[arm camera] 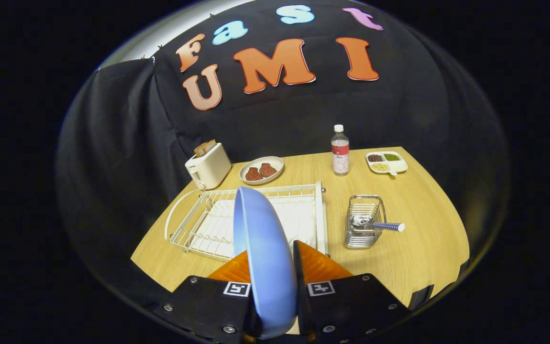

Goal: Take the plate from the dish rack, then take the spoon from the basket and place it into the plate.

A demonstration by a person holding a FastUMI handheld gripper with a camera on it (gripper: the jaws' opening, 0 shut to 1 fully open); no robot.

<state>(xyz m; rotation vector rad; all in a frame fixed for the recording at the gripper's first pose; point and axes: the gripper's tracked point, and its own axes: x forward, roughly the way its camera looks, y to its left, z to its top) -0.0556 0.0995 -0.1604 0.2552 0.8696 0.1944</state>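
A blue plate (261, 248) stands on edge between my two fingers, and my gripper (270, 270) is shut on it, holding it up above the near side of the white wire dish rack (198, 224). The plate hides part of the rack behind it. To the right of the rack stands a small wire basket (364, 224) with a spoon (380, 225) lying in it, bowl inside and its blue-striped handle sticking out to the right. The basket is ahead of my right finger, apart from it.
The wooden table (423, 239) carries a cream toaster (208, 166) with bread at the back left, a dish with brown food (261, 170), a clear bottle (340, 150) and a divided tray of beans (386, 162) at the back right. Bare tabletop lies around the basket.
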